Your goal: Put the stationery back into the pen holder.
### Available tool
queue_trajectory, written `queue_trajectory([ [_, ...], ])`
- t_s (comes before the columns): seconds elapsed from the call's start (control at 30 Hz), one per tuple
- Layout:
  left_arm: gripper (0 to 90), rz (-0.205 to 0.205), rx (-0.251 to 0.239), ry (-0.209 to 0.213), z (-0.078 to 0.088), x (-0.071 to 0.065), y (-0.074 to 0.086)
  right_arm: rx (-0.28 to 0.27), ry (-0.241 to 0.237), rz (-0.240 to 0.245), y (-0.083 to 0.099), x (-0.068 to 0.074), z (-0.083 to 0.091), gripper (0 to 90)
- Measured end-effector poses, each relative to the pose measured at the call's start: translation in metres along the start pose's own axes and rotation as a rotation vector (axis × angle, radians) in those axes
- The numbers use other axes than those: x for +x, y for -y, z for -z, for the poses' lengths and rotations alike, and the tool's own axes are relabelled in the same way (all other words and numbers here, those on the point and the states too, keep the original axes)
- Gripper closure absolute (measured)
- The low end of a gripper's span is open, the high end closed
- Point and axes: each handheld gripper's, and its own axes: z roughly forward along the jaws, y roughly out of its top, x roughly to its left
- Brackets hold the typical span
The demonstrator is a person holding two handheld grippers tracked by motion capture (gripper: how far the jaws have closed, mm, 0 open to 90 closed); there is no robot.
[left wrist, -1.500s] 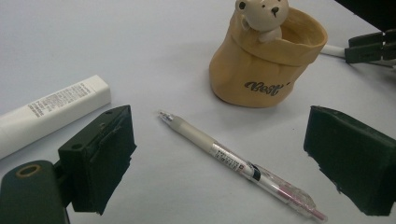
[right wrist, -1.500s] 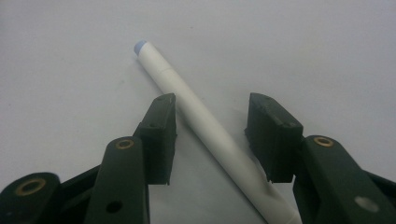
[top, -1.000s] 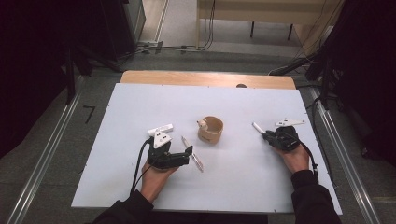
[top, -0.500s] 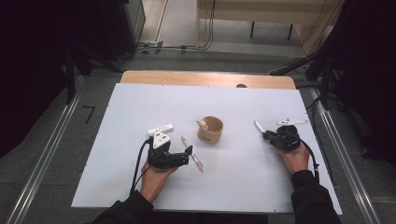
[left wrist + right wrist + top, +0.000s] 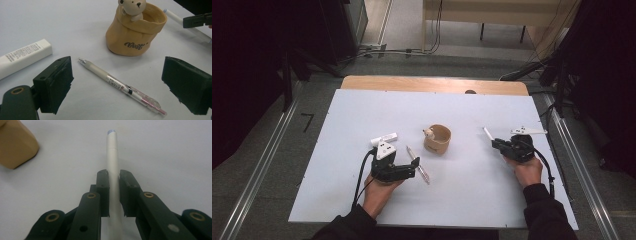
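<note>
Right gripper (image 5: 113,176): jaws clamping the white pen (image 5: 112,157), having inched left toward the bear-shaped holder (image 5: 437,138) at table centre; delivery pending. Left gripper (image 5: 120,82): jaws standing apart, straddling the clear pen (image 5: 121,86) lying near-left of holder

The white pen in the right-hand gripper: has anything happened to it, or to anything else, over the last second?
Hardly anything. The right gripper was already shut on the white pen and has stayed shut; hand and pen shifted only slightly. The left gripper remains open around the clear pen, which lies untouched on the table. The bear pot and white tube have not moved.
</note>
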Motion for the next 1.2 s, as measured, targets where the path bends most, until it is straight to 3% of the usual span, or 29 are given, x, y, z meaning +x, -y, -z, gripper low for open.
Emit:
queue_trajectory([
  [0.27, 9.9, -0.009, 0.01, 0.029, -0.001, -0.007, 0.001, -0.024, -0.046, -0.002, 0.0, 0.01, 0.007, 77.2],
  [1.2, 12.5, -0.034, 0.06, 0.122, -0.013, -0.041, 0.01, -0.107, -0.159, 0.055, 0.0, 0.078, 0.03, 77.1],
])
